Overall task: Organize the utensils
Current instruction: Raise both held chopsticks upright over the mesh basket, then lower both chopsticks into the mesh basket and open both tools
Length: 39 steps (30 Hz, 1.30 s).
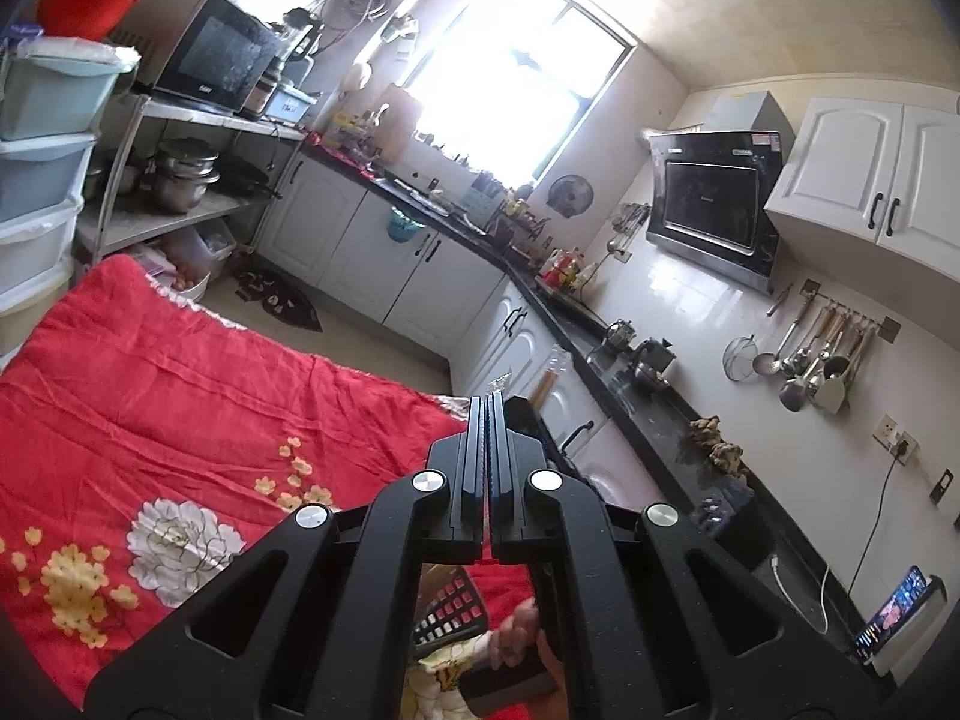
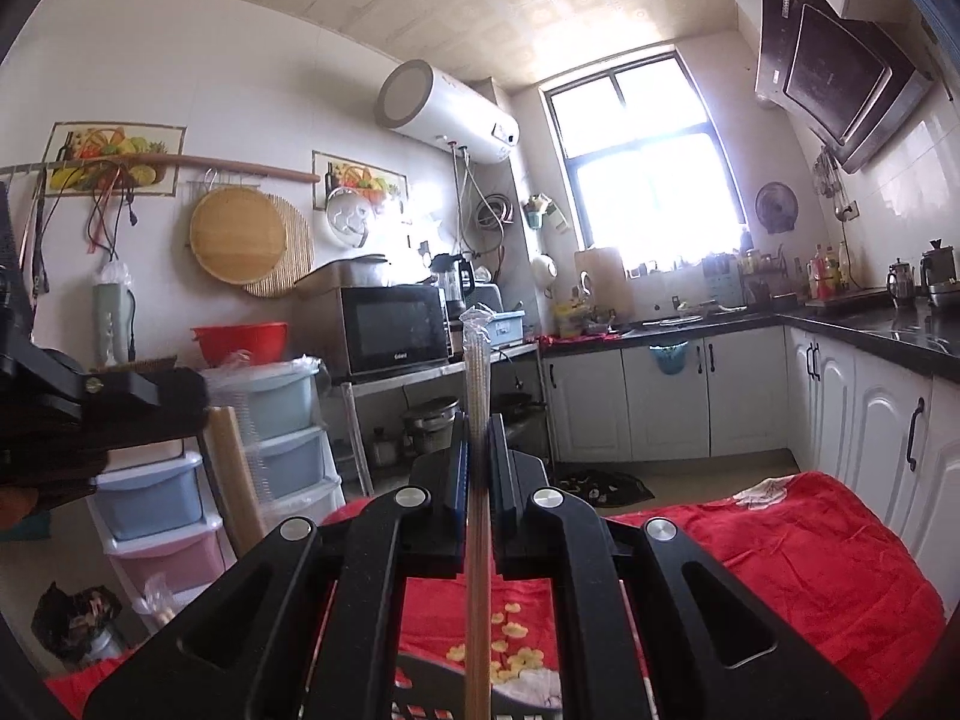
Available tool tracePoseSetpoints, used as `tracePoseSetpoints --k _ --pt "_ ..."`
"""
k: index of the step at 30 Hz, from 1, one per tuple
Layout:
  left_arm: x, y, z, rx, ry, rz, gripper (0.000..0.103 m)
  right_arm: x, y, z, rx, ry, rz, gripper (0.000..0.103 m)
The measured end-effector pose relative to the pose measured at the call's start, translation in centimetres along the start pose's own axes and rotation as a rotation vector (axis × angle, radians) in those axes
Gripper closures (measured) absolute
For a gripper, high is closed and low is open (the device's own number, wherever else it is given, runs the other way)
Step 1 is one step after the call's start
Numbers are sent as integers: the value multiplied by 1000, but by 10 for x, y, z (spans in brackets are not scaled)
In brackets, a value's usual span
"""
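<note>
Hovering over red cloth [image 1: 180, 372], cabinets [image 1: 516, 330] crowding its far edge. Left gripper [image 1: 486, 402]: jaws pressing together, empty. Right gripper [image 2: 478, 426]: jaws pinching upright wrapped chopsticks [image 2: 477, 372]; black basket [image 2: 432, 684] lying below.

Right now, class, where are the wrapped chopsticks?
In the right wrist view, the chopsticks stand upright at centre, clamped between the right tongs, above the red cloth; their plastic-wrapped tips rise in front of the microwave.

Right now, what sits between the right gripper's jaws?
A thin wooden chopstick bundle in a clear plastic sleeve stands clamped between the right gripper jaws, its wrapped tip poking above them. This shows in the right wrist view.
</note>
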State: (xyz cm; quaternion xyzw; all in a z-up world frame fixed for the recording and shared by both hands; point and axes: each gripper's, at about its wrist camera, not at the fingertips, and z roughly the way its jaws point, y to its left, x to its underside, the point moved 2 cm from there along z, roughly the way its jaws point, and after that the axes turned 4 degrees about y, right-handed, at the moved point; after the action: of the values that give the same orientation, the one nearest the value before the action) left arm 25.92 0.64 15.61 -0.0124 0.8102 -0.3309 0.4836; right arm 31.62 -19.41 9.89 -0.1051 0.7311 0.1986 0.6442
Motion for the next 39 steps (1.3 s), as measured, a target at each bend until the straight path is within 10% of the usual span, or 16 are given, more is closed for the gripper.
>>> tracePoseSetpoints --k 5,18,39 --pt "7 9 2 -9 19 -16 103 6 -1 -6 -13 29 25 74" --pt "15 11 -20 -39 10 10 93 8 -1 -31 -9 113 47 56" --pt "61 33 -77 -81 -5 -30 16 34 14 -78 -9 304 44 41"
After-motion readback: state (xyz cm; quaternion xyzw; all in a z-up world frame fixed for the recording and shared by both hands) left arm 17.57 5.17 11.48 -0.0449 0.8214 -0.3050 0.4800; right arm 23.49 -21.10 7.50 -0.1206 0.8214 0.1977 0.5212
